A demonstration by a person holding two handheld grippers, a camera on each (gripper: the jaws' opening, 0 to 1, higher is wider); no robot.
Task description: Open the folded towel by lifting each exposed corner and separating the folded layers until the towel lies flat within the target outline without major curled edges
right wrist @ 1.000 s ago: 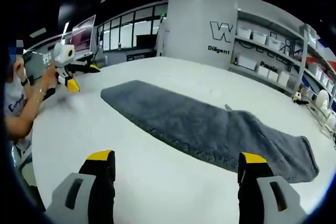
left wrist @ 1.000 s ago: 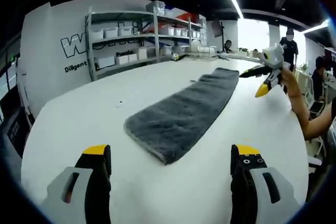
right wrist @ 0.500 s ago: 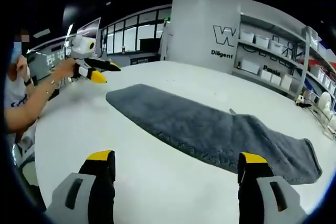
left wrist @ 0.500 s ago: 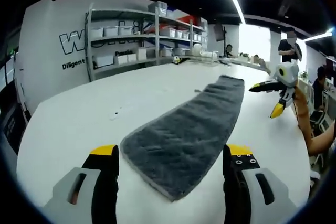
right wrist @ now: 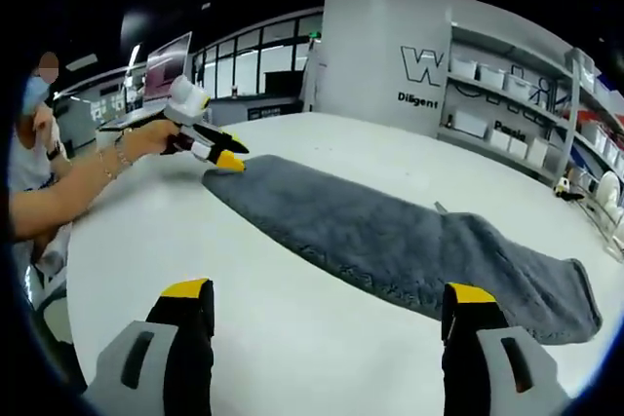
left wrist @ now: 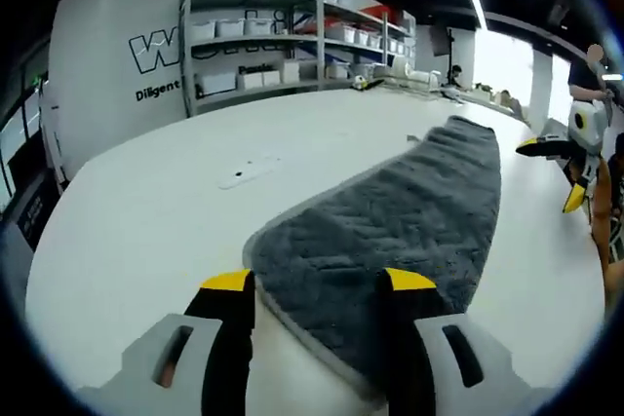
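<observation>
Since a second ago the left gripper has closed in on the towel, its fingers spread astride the near corner. The right gripper hovers with fingers spread. The long folded towel lies on the white worktop, running toward one o'clock. It looks soft and limp; pinch a corner's top layer.

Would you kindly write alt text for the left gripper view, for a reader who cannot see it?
A long grey folded towel lies on a white table, its near end between the open, yellow-tipped jaws of the left gripper. At the right edge, the right gripper is held in a hand above the table; shelves with white bins stand behind.
</observation>
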